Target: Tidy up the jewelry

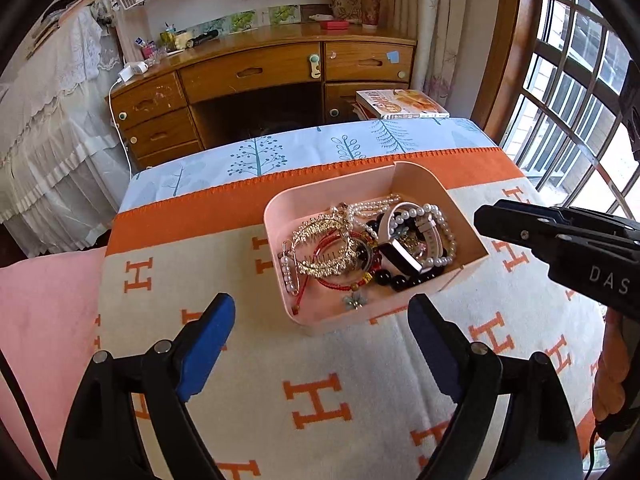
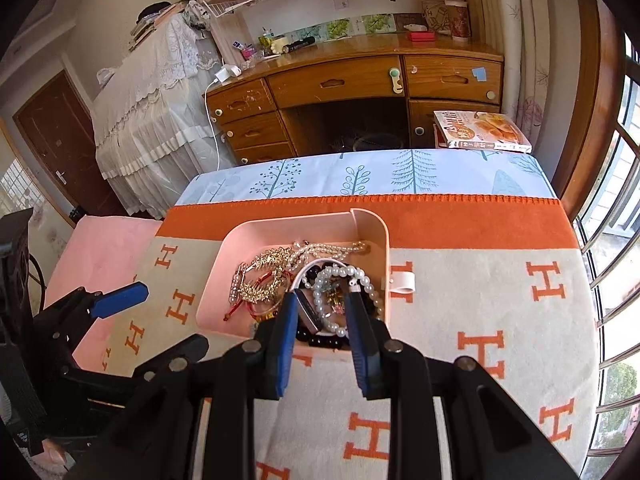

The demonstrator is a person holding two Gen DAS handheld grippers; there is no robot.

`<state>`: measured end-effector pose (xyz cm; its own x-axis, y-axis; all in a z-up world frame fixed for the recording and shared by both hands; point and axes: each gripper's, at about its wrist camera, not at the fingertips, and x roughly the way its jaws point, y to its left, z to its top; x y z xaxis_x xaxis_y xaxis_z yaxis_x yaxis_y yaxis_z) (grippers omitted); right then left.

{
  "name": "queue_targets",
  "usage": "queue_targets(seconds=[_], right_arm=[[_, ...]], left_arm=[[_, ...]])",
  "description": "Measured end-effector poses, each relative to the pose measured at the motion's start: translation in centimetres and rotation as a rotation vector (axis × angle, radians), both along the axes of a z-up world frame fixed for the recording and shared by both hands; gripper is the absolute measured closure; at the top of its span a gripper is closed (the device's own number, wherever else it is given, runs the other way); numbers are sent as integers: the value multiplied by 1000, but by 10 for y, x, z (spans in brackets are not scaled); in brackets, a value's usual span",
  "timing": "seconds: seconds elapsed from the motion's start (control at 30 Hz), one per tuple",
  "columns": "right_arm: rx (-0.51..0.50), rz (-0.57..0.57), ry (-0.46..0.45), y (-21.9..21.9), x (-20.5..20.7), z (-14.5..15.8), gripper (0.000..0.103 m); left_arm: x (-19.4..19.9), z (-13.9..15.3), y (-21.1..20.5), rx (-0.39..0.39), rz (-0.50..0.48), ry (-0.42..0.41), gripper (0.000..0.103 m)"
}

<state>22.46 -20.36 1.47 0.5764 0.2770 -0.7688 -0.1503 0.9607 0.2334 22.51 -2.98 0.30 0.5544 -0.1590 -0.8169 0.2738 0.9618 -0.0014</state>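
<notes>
A pink tray [image 1: 436,184] heaped with tangled jewelry sat on the orange-and-cream blanket [image 1: 320,400] covering the tabletop. The left gripper [image 1: 320,332] hung just short of the tray's near corner, jaws spread wide with nothing between them; the right gripper [image 2: 322,316] reached over the near rim, jaws partly parted above a pearl bracelet [image 2: 348,276] and gripping nothing that could be seen. The pieces looked light, loose and slippery, and likely to snag: the bracelet's open loop seemed the safest hold. A gold hair comb [image 1: 320,248] and black beads [image 1: 404,280] crowded alongside.
</notes>
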Motion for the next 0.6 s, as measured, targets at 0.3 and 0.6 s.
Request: queue_targets(seconds=[0.3, 0.6], right_arm=[[0, -73, 16, -16, -71, -10, 78], [11, -115, -16, -14, -138, -9, 64]], left_arm=[[-62, 5, 16, -33, 145, -16, 9], [-118, 13, 9, -67, 221, -64, 1]])
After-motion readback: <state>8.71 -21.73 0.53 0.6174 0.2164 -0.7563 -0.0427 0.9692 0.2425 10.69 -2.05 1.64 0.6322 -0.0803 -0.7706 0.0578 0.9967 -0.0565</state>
